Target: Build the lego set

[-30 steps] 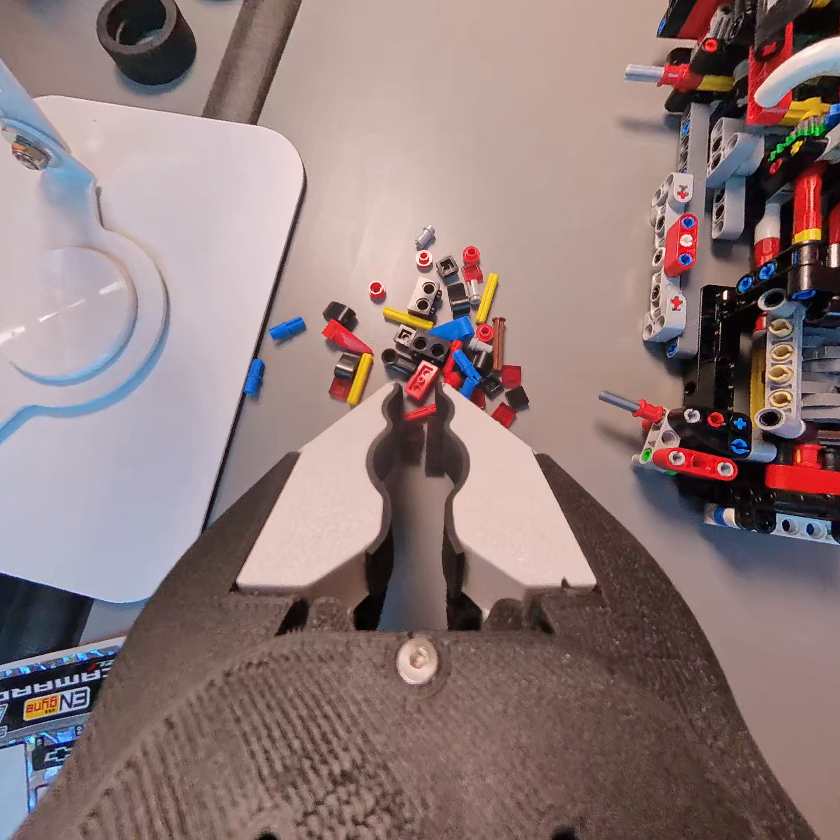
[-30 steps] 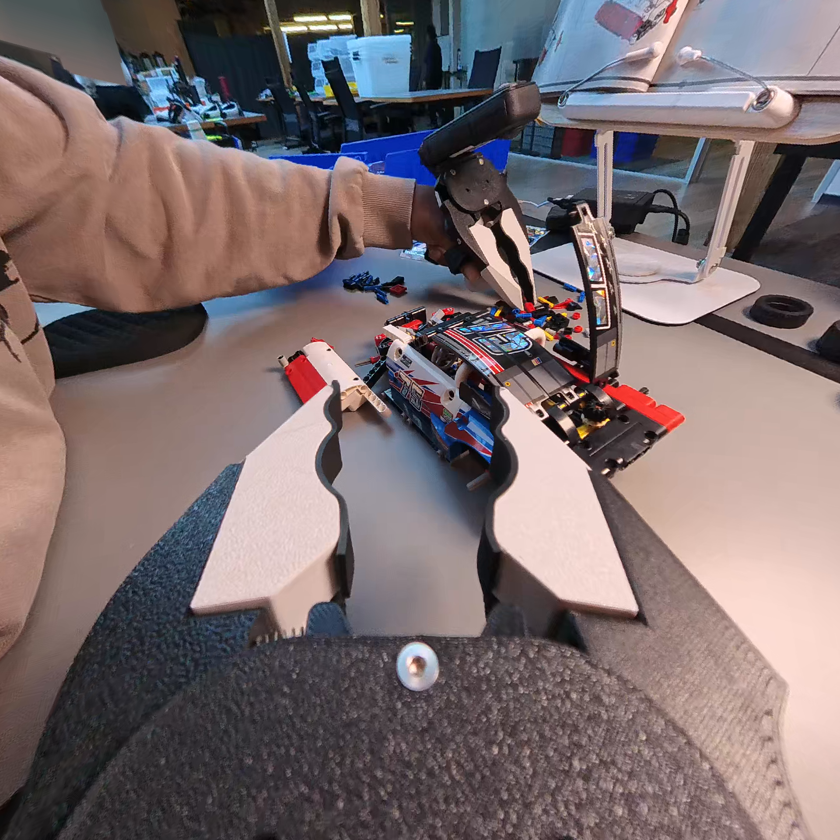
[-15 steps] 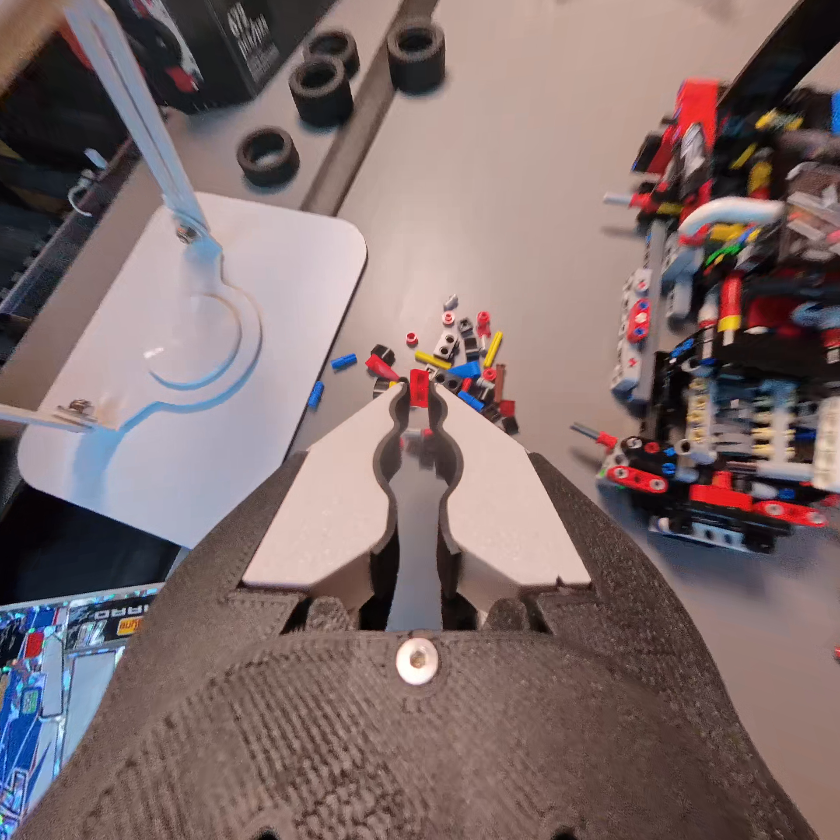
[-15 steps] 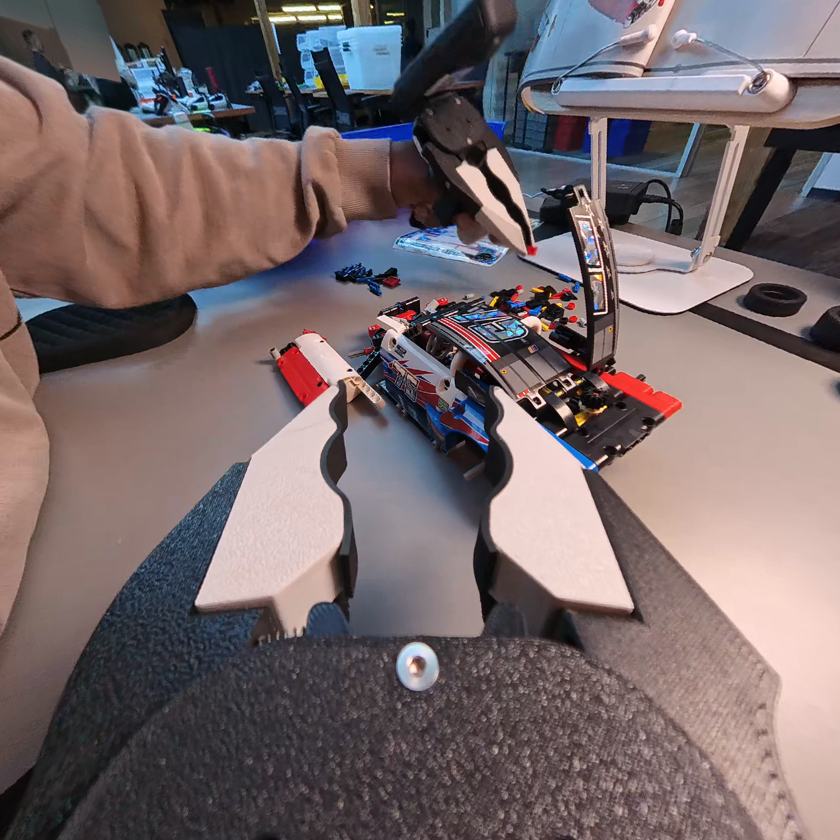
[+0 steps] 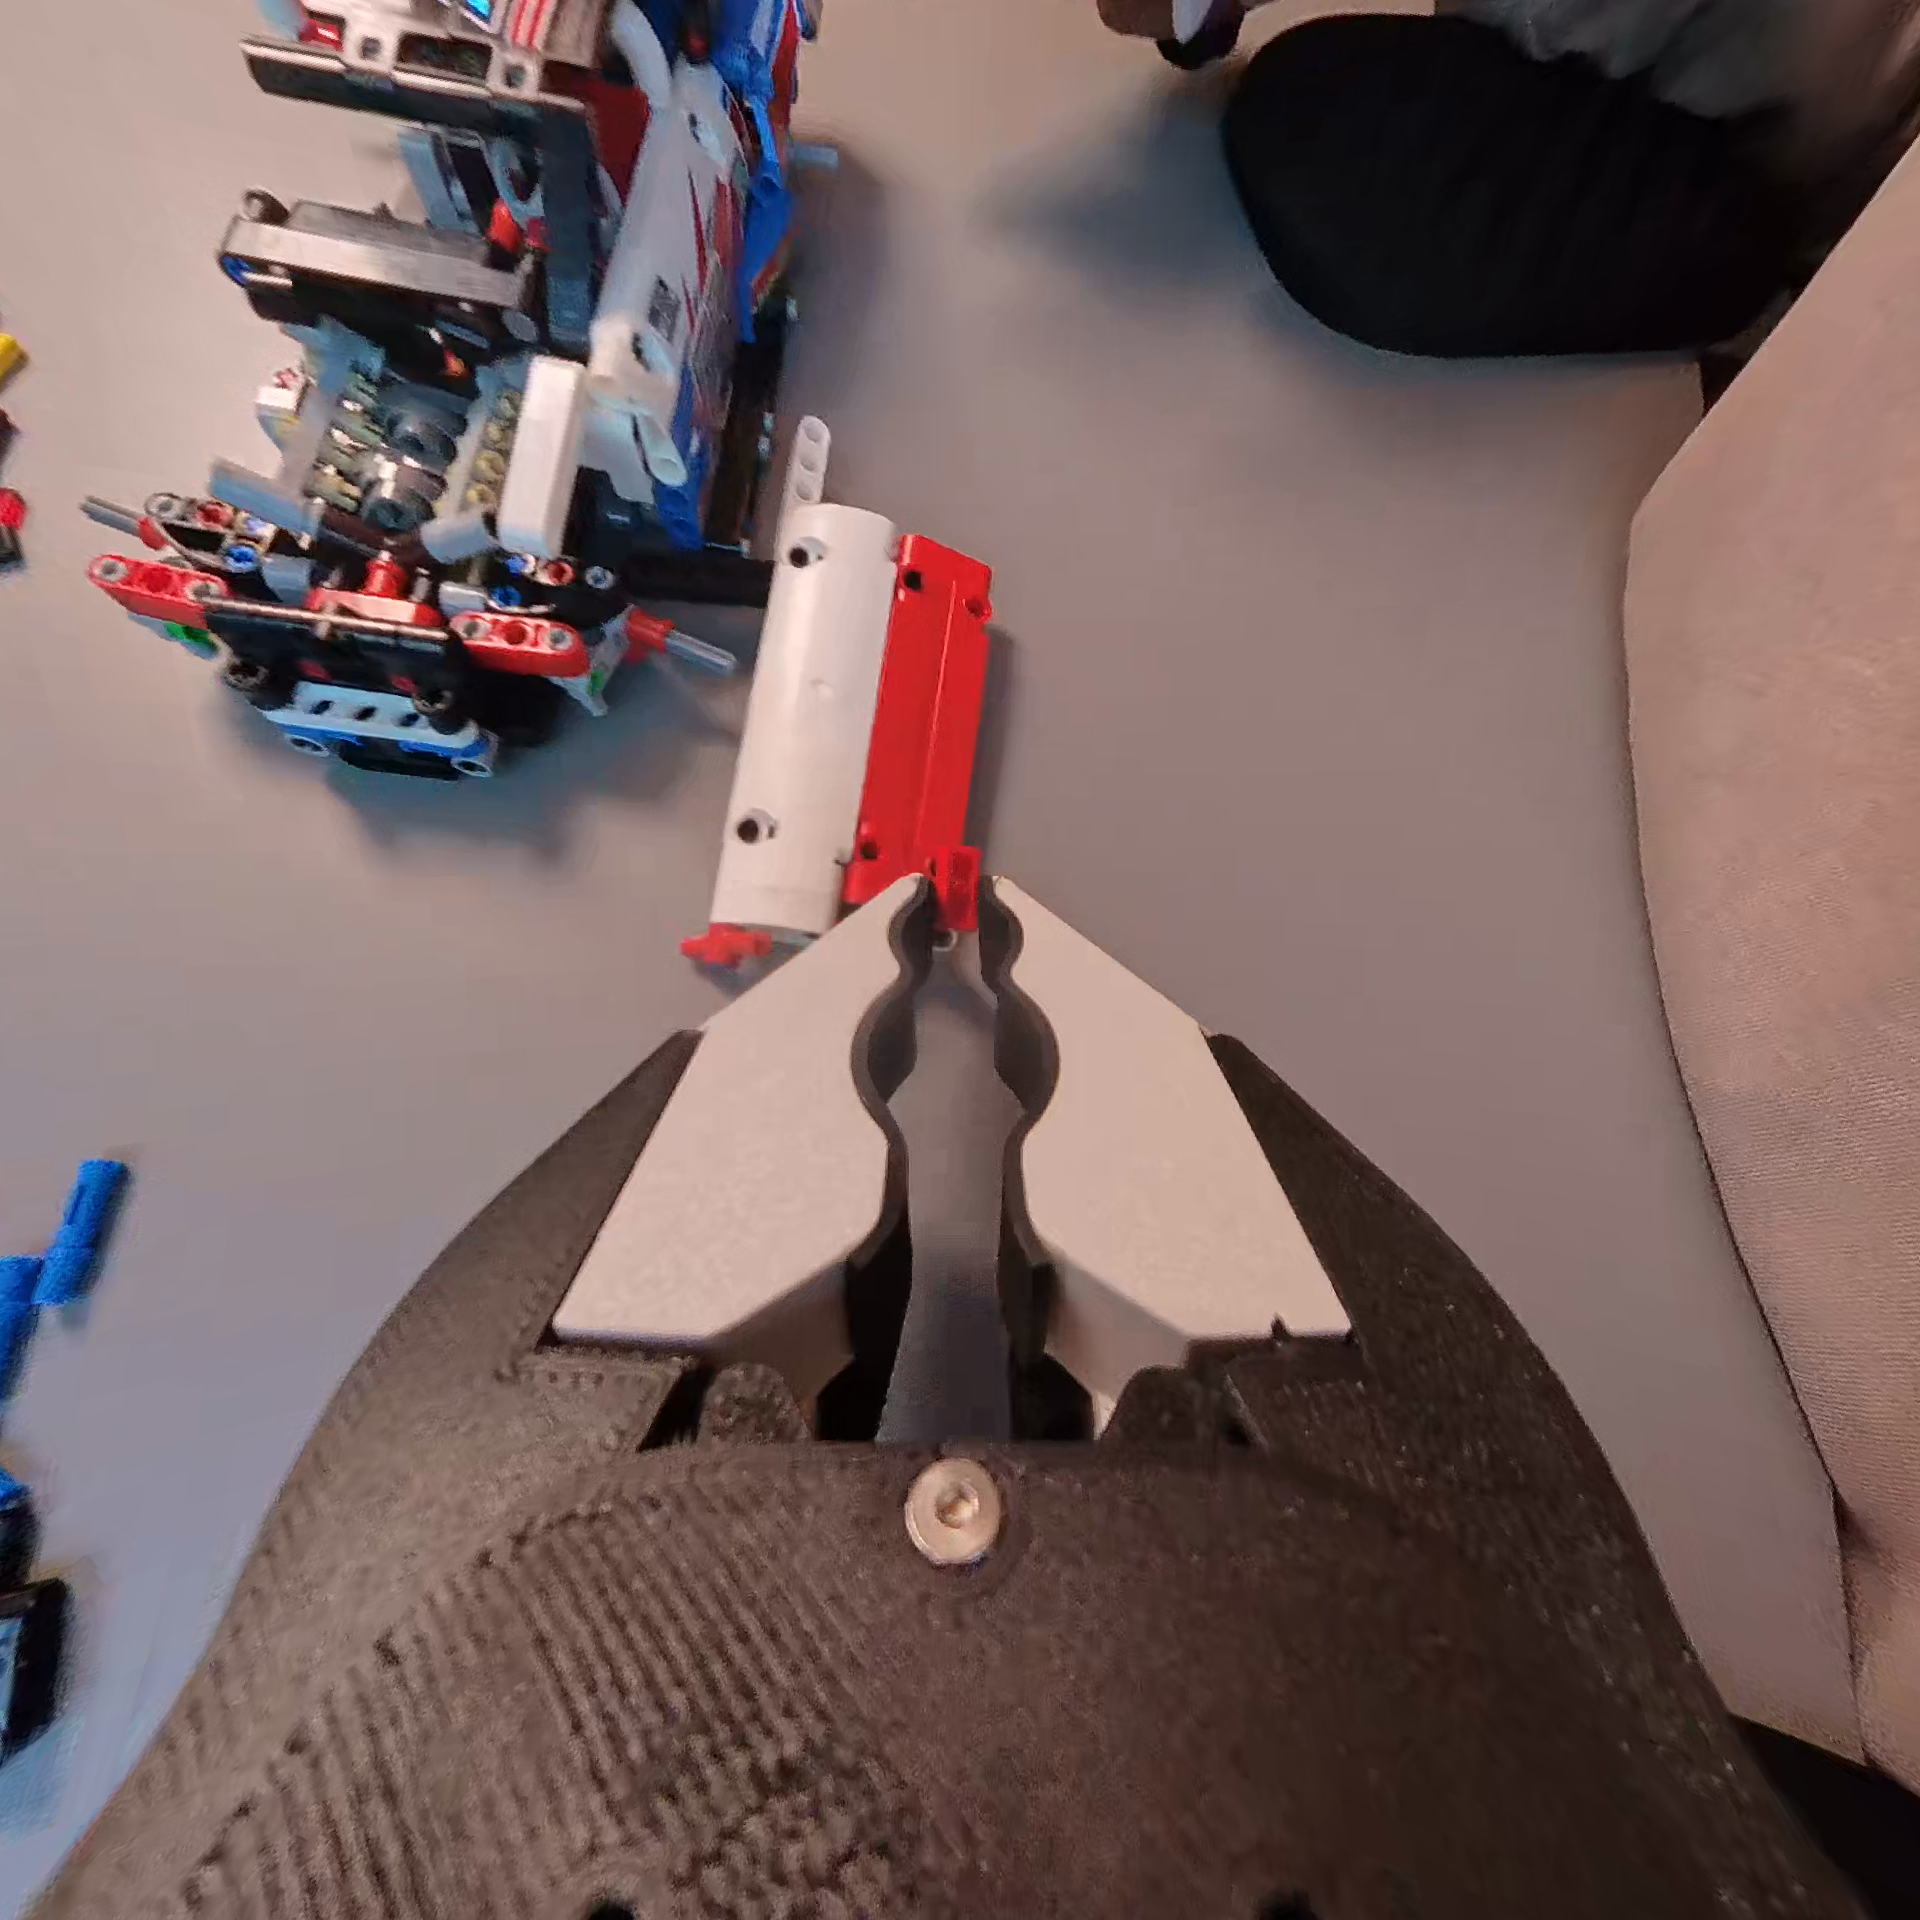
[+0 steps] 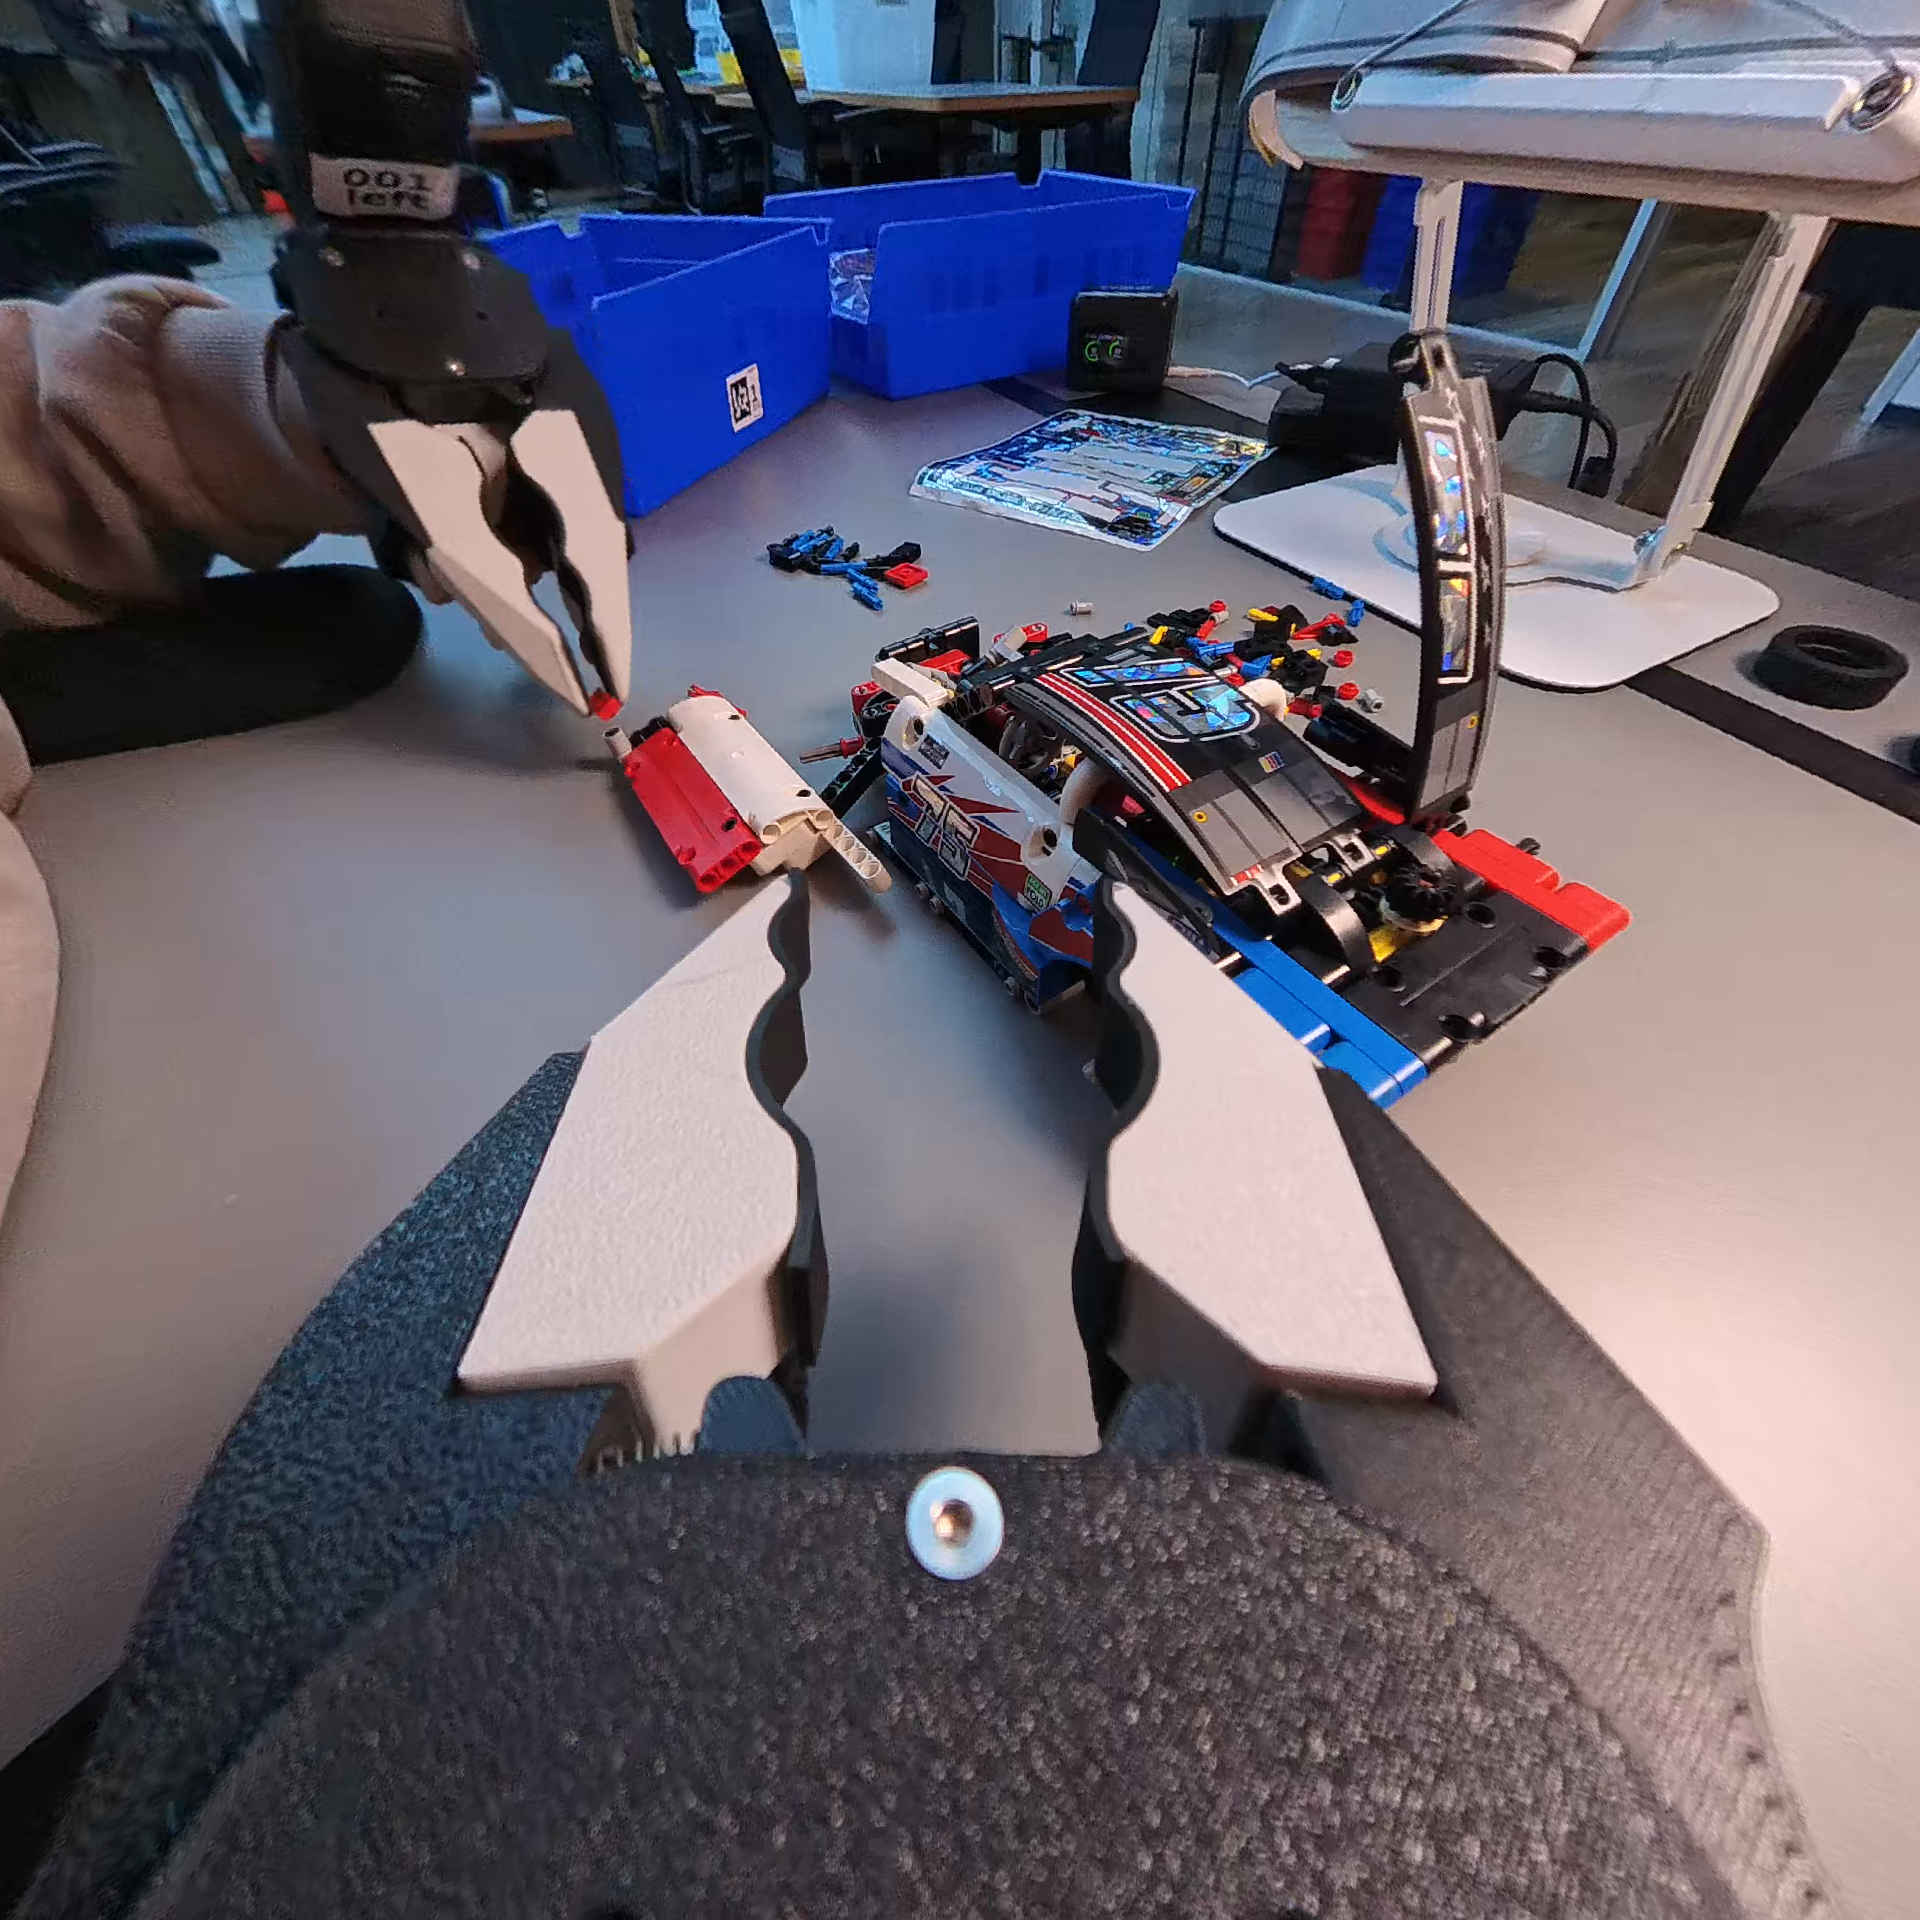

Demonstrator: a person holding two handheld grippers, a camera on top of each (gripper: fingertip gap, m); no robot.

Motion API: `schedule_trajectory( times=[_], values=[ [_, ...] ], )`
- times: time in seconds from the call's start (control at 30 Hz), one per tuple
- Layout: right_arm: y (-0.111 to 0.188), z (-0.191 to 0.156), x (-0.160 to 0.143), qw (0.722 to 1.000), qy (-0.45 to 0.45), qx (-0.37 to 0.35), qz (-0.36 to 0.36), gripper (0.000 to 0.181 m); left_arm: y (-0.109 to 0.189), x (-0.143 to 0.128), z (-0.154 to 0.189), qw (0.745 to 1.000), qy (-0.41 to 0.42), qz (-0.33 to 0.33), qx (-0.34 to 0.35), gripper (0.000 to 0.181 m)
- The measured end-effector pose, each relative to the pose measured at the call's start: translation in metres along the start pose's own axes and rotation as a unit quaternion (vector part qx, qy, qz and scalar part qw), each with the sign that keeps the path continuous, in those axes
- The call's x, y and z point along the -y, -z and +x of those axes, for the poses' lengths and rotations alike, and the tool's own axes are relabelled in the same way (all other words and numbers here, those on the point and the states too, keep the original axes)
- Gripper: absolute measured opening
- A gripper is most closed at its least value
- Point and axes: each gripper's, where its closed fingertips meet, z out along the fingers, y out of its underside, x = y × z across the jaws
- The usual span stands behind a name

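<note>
My left gripper [image 5: 956,902] is shut on a small red lego piece [image 5: 958,881] and holds it at the near end of a white and red panel assembly [image 5: 852,717] lying on the grey table. In the right wrist view the left gripper [image 6: 601,702] hovers with the red piece [image 6: 605,708] just over that assembly [image 6: 727,790]. The lego race car [image 6: 1195,810] stands to the right of it, with its black hood panel [image 6: 1449,582] raised; the car also shows in the left wrist view [image 5: 468,436]. My right gripper [image 6: 951,914] is open and empty, low over the table in front of the car.
A pile of loose small pieces [image 6: 1268,634] lies behind the car, and blue pins [image 6: 842,561] lie farther back. Blue bins [image 6: 790,312], a sticker sheet [image 6: 1091,473], a stand with a white base [image 6: 1507,571] and a tyre [image 6: 1823,665] are at the back. A person's sleeve [image 5: 1787,831] is on the right. Across from one pair of fingers to the other is roughly 20 cm.
My left gripper picked the red piece out of the loose pile, lifted it and carried it across the car to the white and red assembly. My right gripper stayed open, nearly still.
</note>
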Motion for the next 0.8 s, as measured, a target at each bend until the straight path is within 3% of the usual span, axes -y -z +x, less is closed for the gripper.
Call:
schedule_trajectory(
  times=[0.23,0.5,0.8],
  values=[
    [-0.004,0.0,-0.005,1.0,0.005,-0.01,-0.015,0.05,-0.014,-0.019,0.006,0.999,-0.015,-0.035,0.001,0.005],
    [-0.005,0.001,-0.005,1.0,-0.001,-0.014,-0.01,0.049,-0.017,-0.021,0.0,0.997,-0.049,-0.046,0.032,0.007],
    [-0.007,-0.003,-0.007,1.0,0.002,-0.006,-0.01,0.05,-0.008,-0.011,0.009,0.999,-0.032,-0.003,0.017,0.036]
  ],
)
